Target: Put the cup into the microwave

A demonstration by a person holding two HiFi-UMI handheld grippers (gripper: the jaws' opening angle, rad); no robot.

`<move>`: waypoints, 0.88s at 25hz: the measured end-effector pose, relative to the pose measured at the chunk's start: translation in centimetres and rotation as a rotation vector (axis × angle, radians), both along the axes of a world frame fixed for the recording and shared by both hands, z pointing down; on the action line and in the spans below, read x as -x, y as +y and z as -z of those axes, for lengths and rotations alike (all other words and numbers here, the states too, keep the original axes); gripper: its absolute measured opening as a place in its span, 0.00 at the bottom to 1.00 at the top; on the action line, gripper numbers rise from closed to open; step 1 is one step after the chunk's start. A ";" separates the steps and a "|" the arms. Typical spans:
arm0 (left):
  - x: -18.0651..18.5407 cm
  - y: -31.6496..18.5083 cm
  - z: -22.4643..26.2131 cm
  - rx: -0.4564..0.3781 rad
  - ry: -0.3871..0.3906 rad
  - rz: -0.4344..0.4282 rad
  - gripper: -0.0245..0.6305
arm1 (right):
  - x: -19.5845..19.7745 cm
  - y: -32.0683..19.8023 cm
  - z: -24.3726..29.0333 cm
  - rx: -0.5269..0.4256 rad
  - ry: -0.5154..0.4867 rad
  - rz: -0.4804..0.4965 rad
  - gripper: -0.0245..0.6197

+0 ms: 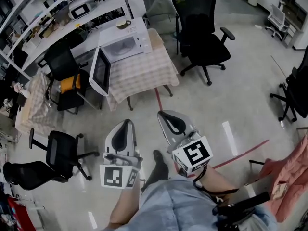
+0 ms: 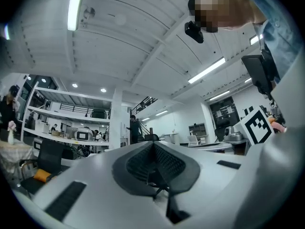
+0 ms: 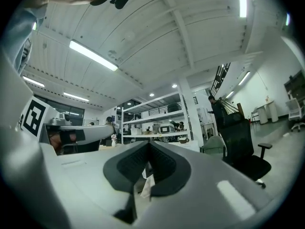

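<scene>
A small dark cup (image 1: 123, 24) stands on top of the white microwave (image 1: 126, 46), whose door (image 1: 100, 71) hangs open to the left. The microwave sits on a table with a checked cloth (image 1: 147, 70). Both grippers are held low near the person's body, well short of the table and pointing toward it. My left gripper (image 1: 125, 128) is shut with nothing in it, and so is my right gripper (image 1: 169, 120). In the left gripper view the jaws of the left gripper (image 2: 153, 147) meet. In the right gripper view the right gripper (image 3: 148, 146) is closed, and the cup (image 3: 183, 140) shows far off.
Black office chairs stand behind the table (image 1: 204, 30), left of it (image 1: 65, 71) and near my left side (image 1: 60, 150). A red tape line (image 1: 240, 153) runs across the floor. Shelving (image 1: 57, 13) lines the back left. A pink cloth (image 1: 288, 177) lies at the right.
</scene>
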State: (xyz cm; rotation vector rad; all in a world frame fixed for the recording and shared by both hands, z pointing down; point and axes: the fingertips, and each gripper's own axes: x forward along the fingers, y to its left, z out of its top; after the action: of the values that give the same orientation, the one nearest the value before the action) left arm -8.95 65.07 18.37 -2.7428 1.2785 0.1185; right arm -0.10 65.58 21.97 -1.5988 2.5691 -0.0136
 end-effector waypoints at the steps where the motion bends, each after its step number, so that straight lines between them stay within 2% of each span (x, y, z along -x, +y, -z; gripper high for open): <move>1: -0.1 -0.6 -0.1 0.002 0.007 -0.007 0.04 | 0.3 -0.5 -0.4 0.011 0.002 0.006 0.04; 7: 0.1 -5.9 -1.7 0.042 0.068 -0.051 0.04 | 1.3 -5.8 -1.4 0.031 0.061 -0.006 0.04; 15: 2.9 -14.5 -0.7 0.025 0.083 -0.061 0.04 | 4.4 -15.3 -0.2 0.016 0.063 -0.005 0.04; 22: 5.6 -20.1 0.3 -0.008 0.104 -0.082 0.04 | 7.2 -21.0 0.6 0.003 0.091 -0.024 0.04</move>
State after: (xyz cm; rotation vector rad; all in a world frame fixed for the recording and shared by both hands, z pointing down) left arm -14.54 44.95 18.02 -2.8168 1.1855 0.2764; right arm -7.29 44.60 21.35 -1.6690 2.6171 0.0582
